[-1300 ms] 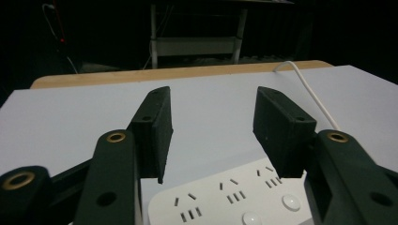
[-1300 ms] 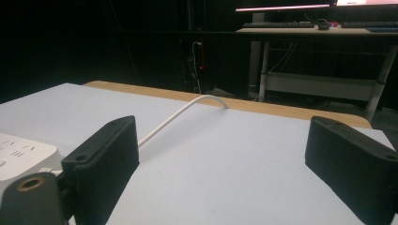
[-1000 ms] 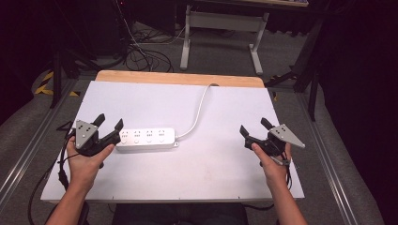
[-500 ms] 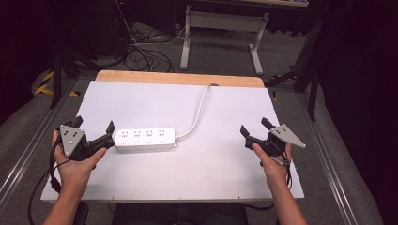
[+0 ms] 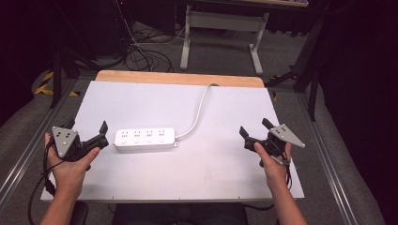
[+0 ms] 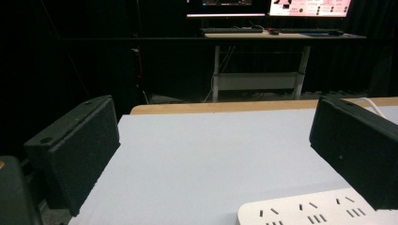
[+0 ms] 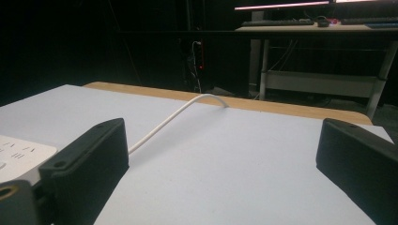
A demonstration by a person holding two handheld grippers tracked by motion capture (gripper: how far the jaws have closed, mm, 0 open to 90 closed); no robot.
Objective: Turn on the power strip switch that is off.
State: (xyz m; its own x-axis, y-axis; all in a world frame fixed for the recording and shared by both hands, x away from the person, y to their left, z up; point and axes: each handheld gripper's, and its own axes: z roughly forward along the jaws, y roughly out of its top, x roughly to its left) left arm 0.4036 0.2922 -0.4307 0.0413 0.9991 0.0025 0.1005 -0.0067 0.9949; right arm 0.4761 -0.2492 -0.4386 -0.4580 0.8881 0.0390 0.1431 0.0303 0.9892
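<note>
A white power strip (image 5: 144,139) with several sockets lies flat on the white tabletop (image 5: 155,105), left of centre. Its white cable (image 5: 199,110) curves back over the far wooden edge. My left gripper (image 5: 87,127) rests open at the table's left edge, its right jaw a short gap from the strip's left end. In the left gripper view the strip (image 6: 300,213) lies at the lower right, in front of the open left gripper (image 6: 213,154). My right gripper (image 5: 255,129) sits open on the right side with nothing between its jaws. From the right gripper (image 7: 223,159) the strip (image 7: 19,157) and cable (image 7: 173,117) show to the left.
A wooden strip (image 5: 178,77) borders the table's far edge. Metal rails (image 5: 28,150) run along both sides. Beyond the table stand a white desk frame (image 5: 220,28) and floor cables (image 5: 141,54). A desk with monitors and a keyboard (image 6: 230,30) stands farther back.
My left gripper has drawn back to the left and slightly nearer, away from the power strip's left end. The right gripper and the strip have stayed put.
</note>
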